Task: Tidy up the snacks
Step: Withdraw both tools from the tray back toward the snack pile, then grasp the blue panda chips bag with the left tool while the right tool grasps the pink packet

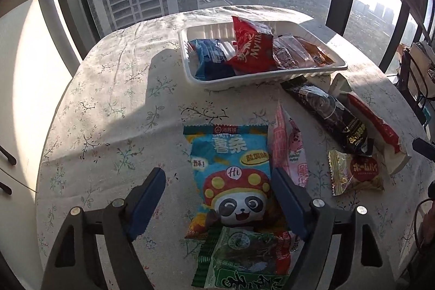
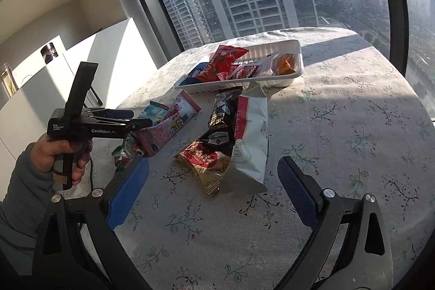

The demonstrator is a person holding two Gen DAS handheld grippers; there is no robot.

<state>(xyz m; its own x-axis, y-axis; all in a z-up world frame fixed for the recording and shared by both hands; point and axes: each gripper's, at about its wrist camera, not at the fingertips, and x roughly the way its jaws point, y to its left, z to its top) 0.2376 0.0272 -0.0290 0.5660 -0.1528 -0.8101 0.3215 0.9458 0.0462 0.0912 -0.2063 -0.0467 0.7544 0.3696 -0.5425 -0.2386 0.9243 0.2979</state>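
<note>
We hold the left tool [image 1: 218, 193] spread wide astride the blue panda packet [image 1: 231, 175] on the bench [image 1: 114, 110]; our right tool [image 2: 213, 193] gapes empty near the white tray [image 1: 190, 72]

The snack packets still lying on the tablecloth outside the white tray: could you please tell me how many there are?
6: blue panda packet between the open left tongs, green packet nearest the camera, pink packet, gold-red packet, black packet, white-red packet. More may be hidden.

Two wrist views, shared tray [image 1: 320, 69]
</note>
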